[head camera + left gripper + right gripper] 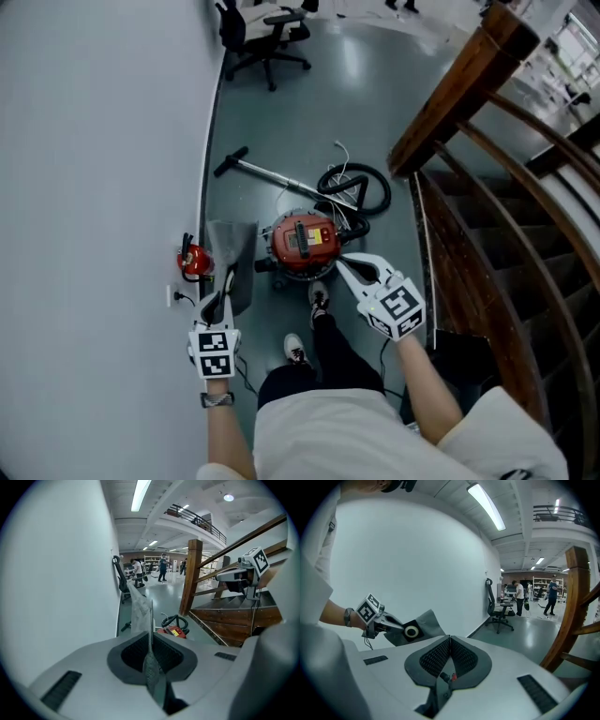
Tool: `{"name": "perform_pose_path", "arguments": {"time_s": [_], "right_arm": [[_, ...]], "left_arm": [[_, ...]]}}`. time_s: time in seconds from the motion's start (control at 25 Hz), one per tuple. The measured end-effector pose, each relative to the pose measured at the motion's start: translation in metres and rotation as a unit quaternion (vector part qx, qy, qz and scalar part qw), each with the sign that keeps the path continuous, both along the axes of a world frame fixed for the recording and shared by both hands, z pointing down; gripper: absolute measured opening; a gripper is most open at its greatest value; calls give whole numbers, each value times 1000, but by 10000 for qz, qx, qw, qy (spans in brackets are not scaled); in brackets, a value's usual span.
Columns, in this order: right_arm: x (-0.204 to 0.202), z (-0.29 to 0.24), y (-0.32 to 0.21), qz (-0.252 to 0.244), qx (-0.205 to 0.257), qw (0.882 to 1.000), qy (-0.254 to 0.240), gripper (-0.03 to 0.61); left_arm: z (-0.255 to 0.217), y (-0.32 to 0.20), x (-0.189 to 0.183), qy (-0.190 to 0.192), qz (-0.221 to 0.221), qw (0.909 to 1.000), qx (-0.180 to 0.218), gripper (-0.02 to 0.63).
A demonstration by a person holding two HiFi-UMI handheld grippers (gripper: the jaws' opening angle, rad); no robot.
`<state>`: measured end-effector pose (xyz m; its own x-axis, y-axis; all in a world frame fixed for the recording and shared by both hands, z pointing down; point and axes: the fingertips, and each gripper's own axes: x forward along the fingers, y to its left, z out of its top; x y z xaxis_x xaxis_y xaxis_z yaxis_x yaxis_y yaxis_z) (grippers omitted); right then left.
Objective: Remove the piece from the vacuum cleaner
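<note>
Grey cloth bag (232, 258), the piece in question, is off the vacuum cleaner (302, 242). It sits well apart from that red body on the floor, up on its left, the wall side.

Left claw (223, 298): clamped on the bag's near edge, with cloth pinched between the jaws. The bag's long axis runs straight on from those jaws, forward and away from the person. A round collar on a dark panel faces the right claw (345, 265).

Right claw: jaws together, nothing between them, over the vacuum cleaner's near right side.

Judgement: removal looks done. The left hand alone governs where the bag goes; the right is free to take the collar end.
</note>
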<state>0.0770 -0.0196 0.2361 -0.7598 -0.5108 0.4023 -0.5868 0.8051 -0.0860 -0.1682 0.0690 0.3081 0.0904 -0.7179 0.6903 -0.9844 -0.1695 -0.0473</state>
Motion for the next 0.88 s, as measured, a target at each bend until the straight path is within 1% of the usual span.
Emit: {"name": "perform_pose_path", "arguments": {"time_s": [0.12, 0.24, 0.32, 0.48, 0.6, 0.68, 0.76, 0.88], "right_arm": [[3, -20, -1, 49, 53, 9999, -82, 29], [-1, -42, 0, -110, 245, 9996, -102, 29], [0, -60, 1, -130, 372, 9992, -98, 29], [4, -98, 0, -49, 620, 9980, -91, 29], [9, -128, 3, 93, 850, 9963, -128, 29], [10, -144, 6, 167, 960, 9949, -264, 29], [6, -159, 10, 159, 1071, 9933, -391, 29], [-1, -178, 16, 63, 1270, 9912, -360, 29]], "left_arm": [[-24, -7, 9, 5, 74, 9998, 164, 32], [-51, -16, 17, 85, 106, 9992, 383, 32], [-71, -21, 21, 117, 163, 9984, 534, 32], [-107, -27, 25, 76, 448, 9961, 762, 32], [-127, -25, 30, 43, 616, 9940, 902, 32], [-139, -23, 32, 59, 668, 9927, 1004, 32], [-148, -20, 35, 55, 740, 9912, 1094, 32], [-163, -17, 40, 3, 877, 9887, 1214, 32]]}}
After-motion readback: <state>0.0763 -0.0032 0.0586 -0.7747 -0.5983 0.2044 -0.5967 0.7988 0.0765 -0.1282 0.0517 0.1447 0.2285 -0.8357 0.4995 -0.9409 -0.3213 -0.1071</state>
